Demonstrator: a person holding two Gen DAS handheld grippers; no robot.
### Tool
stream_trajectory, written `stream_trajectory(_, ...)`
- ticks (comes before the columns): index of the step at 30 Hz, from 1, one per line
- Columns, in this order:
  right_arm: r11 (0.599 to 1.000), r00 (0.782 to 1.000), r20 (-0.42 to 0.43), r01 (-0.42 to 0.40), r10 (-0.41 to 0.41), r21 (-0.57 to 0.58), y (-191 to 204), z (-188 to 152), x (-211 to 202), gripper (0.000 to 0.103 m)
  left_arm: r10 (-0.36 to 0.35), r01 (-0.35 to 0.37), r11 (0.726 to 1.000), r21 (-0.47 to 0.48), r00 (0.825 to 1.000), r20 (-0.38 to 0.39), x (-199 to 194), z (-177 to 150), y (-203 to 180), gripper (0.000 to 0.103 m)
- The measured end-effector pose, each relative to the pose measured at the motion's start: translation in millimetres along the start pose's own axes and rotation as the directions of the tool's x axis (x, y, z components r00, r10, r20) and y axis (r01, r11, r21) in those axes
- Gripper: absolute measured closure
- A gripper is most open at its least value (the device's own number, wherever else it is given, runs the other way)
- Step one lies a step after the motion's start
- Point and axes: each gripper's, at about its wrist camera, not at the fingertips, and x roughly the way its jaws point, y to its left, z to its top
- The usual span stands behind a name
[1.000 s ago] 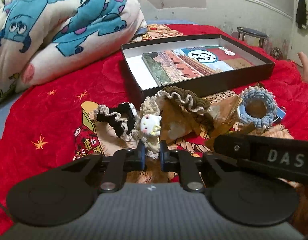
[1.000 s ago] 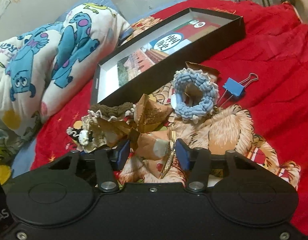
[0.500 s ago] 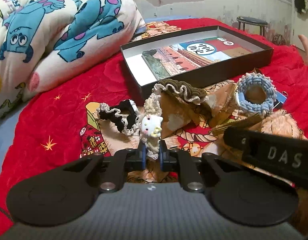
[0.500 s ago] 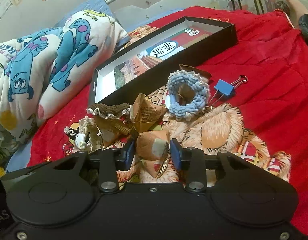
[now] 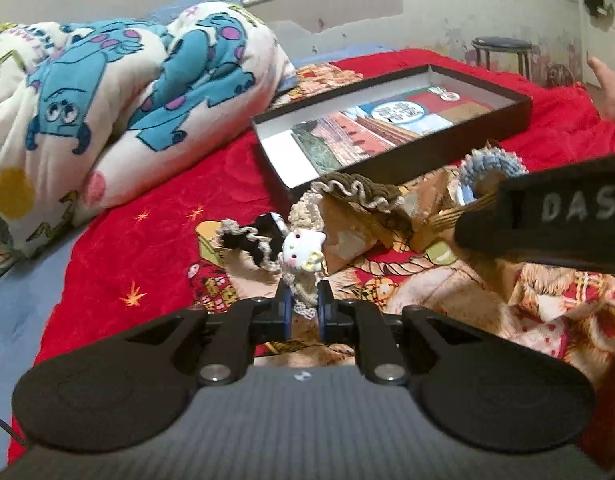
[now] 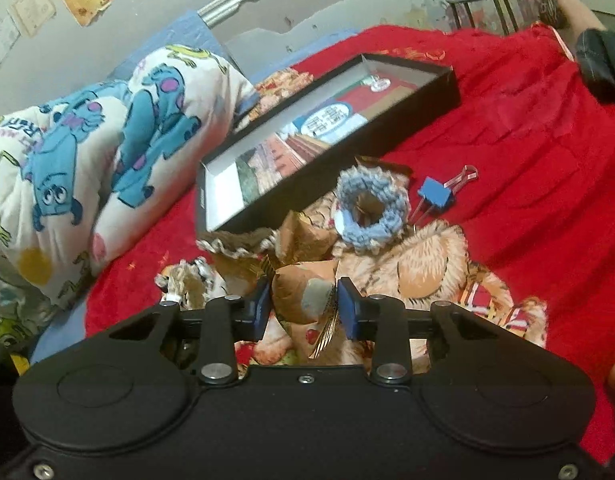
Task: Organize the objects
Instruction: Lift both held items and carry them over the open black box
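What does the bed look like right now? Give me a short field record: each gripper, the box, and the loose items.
left gripper: shut on cream scrunchie with white cat charm
right gripper: jaws on either side of brown paper packet, pads against it
black box: open, on red blanket, behind the pile; printed booklet lies inside
blue scrunchie: on blanket, outside box
brown scrunchie: on the packets, near box's front wall
black scrunchie: left of cat charm
blue binder clip: right of blue scrunchie
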Motion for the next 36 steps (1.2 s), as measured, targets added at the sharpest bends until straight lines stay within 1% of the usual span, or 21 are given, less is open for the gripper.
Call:
stream_trajectory(2, 1.000, 1.000, 0.018, -0.011, 0.011, -0.001, 1.6, 3.2, -8.9, 0.069, -0.013, 0.013, 0.999, -0.039, 1.000, 0.000, -5.7, 1.0, 5.7, 0.088)
stream_trajectory(7, 1.000, 0.998, 0.048, -0.030, 0.029, 0.009, 4.7, 13.9, -26.1, 0.069, -0.006, 0.007, 0.994, -0.108, 1.000, 0.013, -25.8, -3.2, 14.8, 0.088)
stream_trajectory(10, 0.999, 0.997, 0.066, -0.037, 0.038, -0.004, 8.0, 17.1, -35.1, 0.069, -0.008, 0.011, 0.991, -0.137, 1.000, 0.027, -34.5, -4.4, 18.5, 0.088)
stream_trajectory(14, 1.000, 0.996, 0.090, -0.015, 0.016, -0.020, 10.8, 16.9, -42.5, 0.069, -0.032, 0.039, 0.991, -0.130, 0.998, 0.054, -40.6, -2.6, 16.6, 0.088)
stream_trajectory(18, 1.000, 0.996, 0.088, -0.001, 0.004, -0.030, 3.7, 21.7, -45.1, 0.069, -0.043, 0.051, 0.991, -0.124, 0.997, 0.065, -41.9, -2.1, 13.5, 0.088)
stream_trajectory(23, 0.993, 0.996, 0.094, 0.017, -0.006, -0.113, 3.0, 29.2, -51.5, 0.069, -0.067, 0.077, 0.987, -0.141, 0.995, 0.075, -40.6, -0.9, 15.8, 0.088)
stream_trajectory(25, 0.994, 0.996, 0.085, 0.006, 0.003, -0.107, 2.4, 31.4, -52.3, 0.069, -0.079, 0.089, 0.986, -0.142, 0.994, 0.077, -40.3, -0.8, 16.0, 0.088)
stream_trajectory(27, 0.997, 0.997, 0.074, -0.007, 0.012, -0.073, 1.1, 33.4, -50.9, 0.069, -0.082, 0.092, 0.986, -0.140, 0.994, 0.078, -39.5, -1.1, 15.8, 0.088)
stream_trajectory(29, 0.998, 0.997, 0.075, 0.011, -0.006, -0.070, 4.7, 34.0, -49.8, 0.069, -0.090, 0.101, 0.985, -0.139, 0.992, 0.086, -40.4, -1.0, 15.5, 0.088)
stream_trajectory(32, 0.989, 0.994, 0.094, 0.065, -0.053, -0.131, 17.1, 31.7, -50.9, 0.069, -0.104, 0.118, 0.984, -0.136, 0.989, 0.103, -43.2, 0.5, 13.5, 0.088)
stream_trajectory(36, 0.991, 0.993, 0.078, 0.093, -0.086, -0.098, 23.5, 33.1, -49.8, 0.069, -0.101, 0.115, 0.985, -0.129, 0.989, 0.106, -44.4, -0.1, 12.3, 0.088)
